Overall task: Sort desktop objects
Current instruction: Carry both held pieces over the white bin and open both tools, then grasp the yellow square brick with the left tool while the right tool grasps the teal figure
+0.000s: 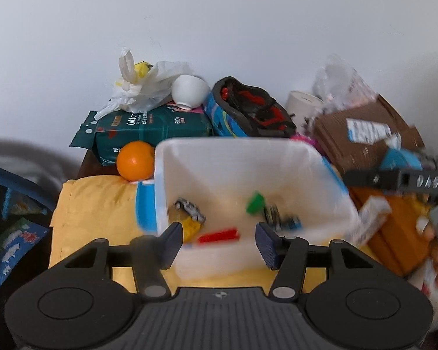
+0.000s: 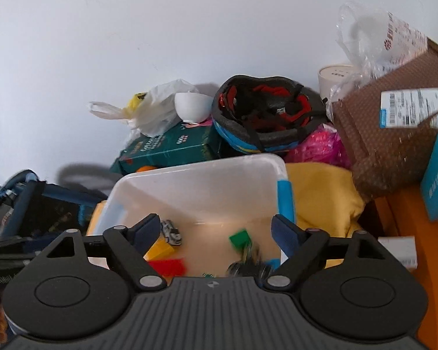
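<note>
- My left gripper (image 1: 217, 240) points forward, jaws spread wide, nothing between its fingers.
- My right gripper (image 2: 217, 233) points forward too, jaws wide apart, empty.
- In the left view, the right gripper's black body (image 1: 400, 179) shows at the right edge.

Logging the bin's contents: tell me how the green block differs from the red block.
The green block is small and chunky, lying mid-bin; the red block is longer and flatter, nearer the left side by the yellow block. Both lie loose inside the white bin.
</note>
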